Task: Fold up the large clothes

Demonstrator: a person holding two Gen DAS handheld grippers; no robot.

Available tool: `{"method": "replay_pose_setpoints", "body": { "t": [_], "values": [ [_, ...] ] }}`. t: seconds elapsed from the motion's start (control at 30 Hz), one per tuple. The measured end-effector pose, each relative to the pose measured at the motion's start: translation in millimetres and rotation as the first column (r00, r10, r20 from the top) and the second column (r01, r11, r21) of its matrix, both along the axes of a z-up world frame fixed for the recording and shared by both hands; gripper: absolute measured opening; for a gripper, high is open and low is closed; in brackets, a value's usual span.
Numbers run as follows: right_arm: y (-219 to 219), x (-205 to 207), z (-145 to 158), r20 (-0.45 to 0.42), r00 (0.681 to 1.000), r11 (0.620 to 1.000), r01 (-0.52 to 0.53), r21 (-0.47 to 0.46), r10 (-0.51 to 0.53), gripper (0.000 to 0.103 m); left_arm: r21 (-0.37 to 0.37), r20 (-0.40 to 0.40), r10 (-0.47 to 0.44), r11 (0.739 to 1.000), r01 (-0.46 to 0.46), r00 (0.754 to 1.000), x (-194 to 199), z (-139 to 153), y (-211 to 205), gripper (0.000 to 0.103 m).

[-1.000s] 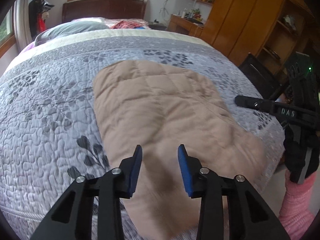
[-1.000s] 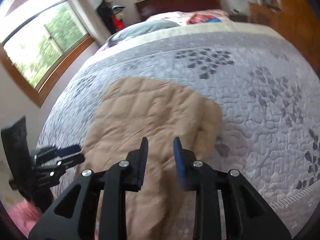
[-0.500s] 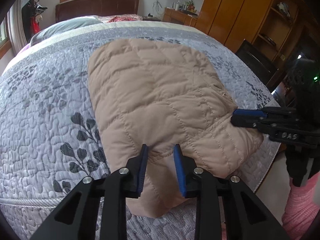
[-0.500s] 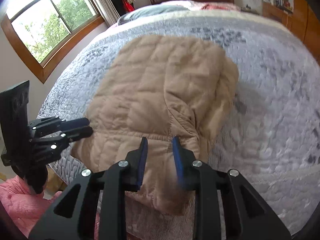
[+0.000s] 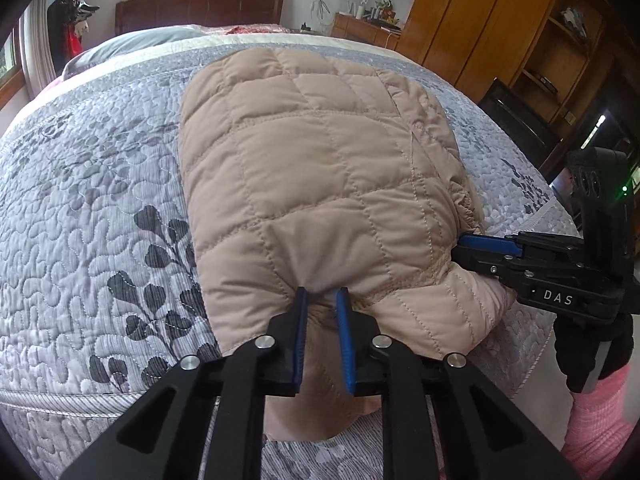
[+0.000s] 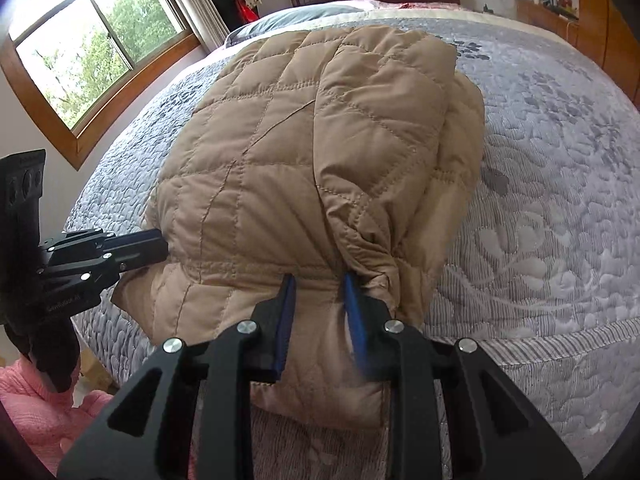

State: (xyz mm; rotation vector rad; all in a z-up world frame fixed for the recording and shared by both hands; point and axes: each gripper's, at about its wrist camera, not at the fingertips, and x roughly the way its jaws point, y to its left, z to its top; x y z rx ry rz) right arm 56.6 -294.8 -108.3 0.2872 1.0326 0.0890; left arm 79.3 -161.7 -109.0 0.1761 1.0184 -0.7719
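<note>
A tan quilted jacket (image 5: 320,160) (image 6: 280,160) lies folded on the grey patterned bed quilt (image 5: 100,200) (image 6: 540,200), its near hem hanging over the bed's front edge. My left gripper (image 5: 322,292) (image 6: 162,246) is at the left part of the hem. Its jaws are closing, and a pucker of jacket fabric is pinched between the blue pads. My right gripper (image 6: 319,278) (image 5: 458,250) holds the right part of the hem by the gathered sleeve cuff, with fabric bunched between its pads. A folded sleeve lies on top along the jacket's right side.
A dark headboard (image 5: 200,4) and pillows are at the far end of the bed. Wooden cabinets (image 5: 480,20) and a black chair (image 5: 516,120) stand on the right, and a window (image 6: 80,48) is on the left. Pink sleeves (image 5: 600,420) (image 6: 40,400) show behind the grippers.
Both grippers came down onto the jacket's near hem. The left jaws narrowed from wide apart to pinching fabric. The right jaws stayed narrow, now with fabric bunched between them.
</note>
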Motion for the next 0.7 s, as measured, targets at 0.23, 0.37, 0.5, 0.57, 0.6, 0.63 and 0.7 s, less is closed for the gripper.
{"method": "replay_pose_setpoints", "body": {
  "t": [0.23,0.37,0.5,0.57,0.6,0.63,0.7],
  "values": [
    [1.7,-0.3,0.5,0.006,1.0,1.0,0.01,-0.013,-0.01,0.025,0.001,0.025,0.008,1.0,-0.008,1.0,-2.3,-2.9,-1.7,0.016],
    [2.8,-2.6,-0.6,0.011,1.0,1.0,0.014,-0.008,-0.014,0.025,-0.003,0.019,0.008,1.0,-0.008,1.0,-2.1,-2.7,-2.1,0.015],
    [4.1,-3.4,-0.2,0.008,1.0,1.0,0.018,-0.012,-0.018,0.025,-0.009,0.015,0.01,1.0,-0.01,1.0,-1.9,-0.8,-0.2,0.015],
    [4.4,-4.0,2.9,0.005,1.0,1.0,0.019,-0.011,-0.019,0.026,-0.017,0.012,0.012,1.0,-0.012,1.0,-2.3,5.0,2.5,0.015],
    [4.9,-4.8,5.7,0.005,1.0,1.0,0.02,-0.01,-0.02,0.026,-0.023,0.014,0.009,1.0,-0.009,1.0,-3.3,10.0,5.0,0.016],
    [5.1,-5.8,8.9,0.008,1.0,1.0,0.017,-0.009,-0.017,0.029,-0.025,0.017,0.006,1.0,-0.006,1.0,-3.6,14.2,7.4,0.022],
    [7.0,-9.0,20.5,0.025,1.0,1.0,-0.007,0.007,0.007,0.042,-0.027,0.052,0.023,0.999,-0.022,0.998,-5.0,25.9,15.3,0.04]
  ]
}}
